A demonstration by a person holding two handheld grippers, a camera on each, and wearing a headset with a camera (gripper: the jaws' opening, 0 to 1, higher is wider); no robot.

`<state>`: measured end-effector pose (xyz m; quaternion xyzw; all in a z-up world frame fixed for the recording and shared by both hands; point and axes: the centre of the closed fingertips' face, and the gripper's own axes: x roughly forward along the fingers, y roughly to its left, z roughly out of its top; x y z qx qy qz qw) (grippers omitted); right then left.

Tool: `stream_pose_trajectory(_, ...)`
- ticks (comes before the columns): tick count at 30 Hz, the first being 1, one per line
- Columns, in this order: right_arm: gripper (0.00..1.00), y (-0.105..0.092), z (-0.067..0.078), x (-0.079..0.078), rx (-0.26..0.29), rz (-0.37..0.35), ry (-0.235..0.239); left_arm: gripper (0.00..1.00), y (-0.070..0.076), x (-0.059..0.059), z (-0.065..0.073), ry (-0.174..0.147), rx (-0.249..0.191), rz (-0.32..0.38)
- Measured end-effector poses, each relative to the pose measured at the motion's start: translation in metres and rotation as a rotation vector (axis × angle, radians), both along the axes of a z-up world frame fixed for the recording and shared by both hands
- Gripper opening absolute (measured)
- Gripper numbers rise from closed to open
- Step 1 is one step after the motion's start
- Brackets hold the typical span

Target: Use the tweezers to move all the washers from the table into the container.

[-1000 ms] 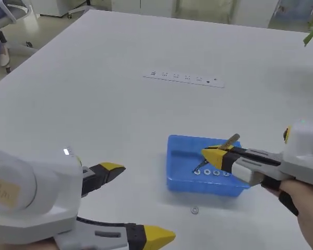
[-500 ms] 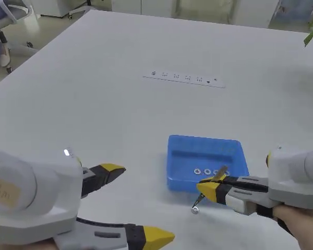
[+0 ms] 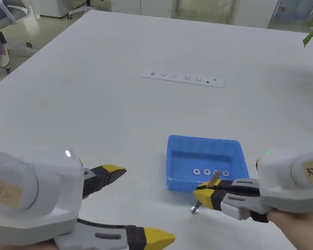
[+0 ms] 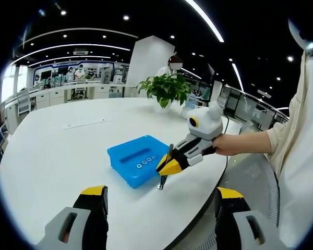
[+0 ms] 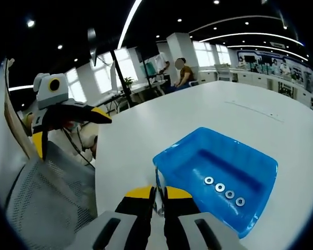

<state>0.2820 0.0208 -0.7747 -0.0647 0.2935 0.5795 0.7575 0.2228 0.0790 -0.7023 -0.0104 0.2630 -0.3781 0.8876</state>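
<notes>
Four washers lie in a row inside the blue container, which sits on the white table. One more washer rests on the table just in front of the container's near wall. The tip of the tweezers points down at it; whether it is pinched cannot be told. The right gripper has its jaws pressed together on the tweezers. The left gripper hovers to the left, well apart, jaws spread wide and empty.

Open table left of and beyond blue container; flat strip farther back.
</notes>
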Motion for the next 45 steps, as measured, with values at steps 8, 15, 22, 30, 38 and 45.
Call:
stream_pose_trajectory(8,0.03,0.008,-0.003,-0.018,-0.096,0.178,-0.211,0.86,-0.003,0.0,0.001,-0.003,-0.003,-0.007)
stream_pose_trajectory(15,0.02,0.007,-0.003,-0.022,-0.123,0.195,-0.249,0.86,-0.005,-0.001,0.002,-0.005,-0.003,-0.013)
stream_pose_trajectory(22,0.02,0.005,0.026,-0.014,-0.049,0.147,-0.214,0.86,-0.004,-0.001,0.003,-0.009,-0.004,-0.012)
stream_pose_trajectory(30,0.02,0.012,0.067,0.009,0.044,0.096,-0.241,0.86,-0.004,-0.001,0.004,-0.012,-0.006,-0.011)
stream_pose_trajectory(38,0.02,0.017,0.073,0.04,0.045,0.038,-0.252,0.86,0.001,-0.001,0.004,-0.014,-0.002,0.002)
stream_pose_trajectory(45,0.02,0.018,0.053,0.078,0.055,-0.109,-0.102,0.86,0.003,-0.001,0.004,-0.012,-0.002,0.01)
